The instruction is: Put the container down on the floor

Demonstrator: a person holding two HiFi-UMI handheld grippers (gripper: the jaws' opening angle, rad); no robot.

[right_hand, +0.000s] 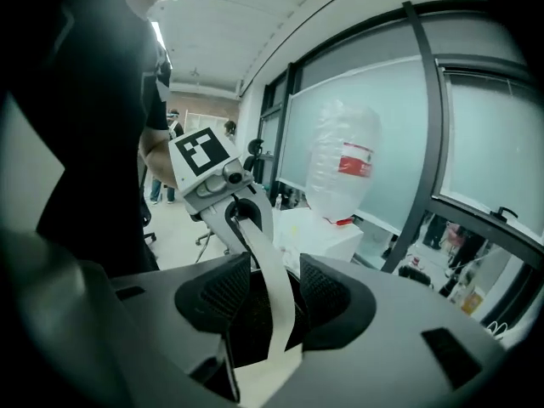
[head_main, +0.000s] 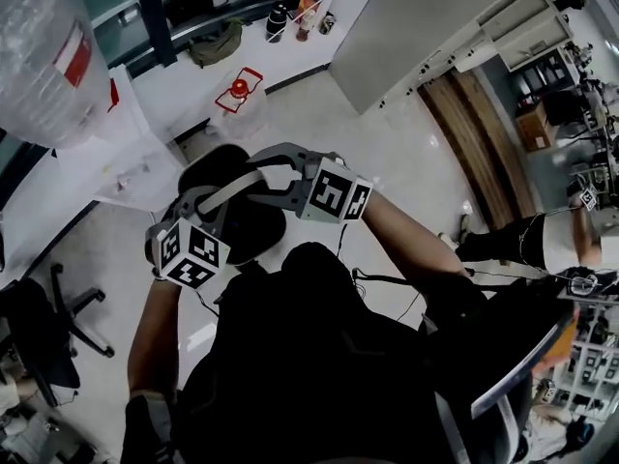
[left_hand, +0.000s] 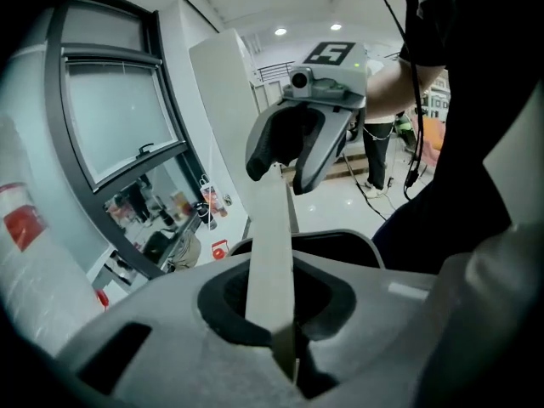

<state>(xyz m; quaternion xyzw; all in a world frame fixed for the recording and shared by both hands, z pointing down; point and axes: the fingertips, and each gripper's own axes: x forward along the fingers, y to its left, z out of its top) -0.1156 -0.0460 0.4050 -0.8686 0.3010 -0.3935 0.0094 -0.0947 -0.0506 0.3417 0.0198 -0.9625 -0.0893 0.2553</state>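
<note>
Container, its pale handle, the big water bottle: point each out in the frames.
black container (head_main: 247, 225), head view, dark body below the handle.
pale handle (left_hand: 270, 245), left gripper view, mid-strap ahead of the tongs.
water bottle (head_main: 34, 75), head view, clear side wall.

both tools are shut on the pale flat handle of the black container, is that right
No. Only the left tool is shut on the pale flat handle of the black container; the right gripper view shows the right tool open, the handle passing between its pads.

Most of the container (head_main: 256, 230) seems hidden, its shape unclear.
</note>
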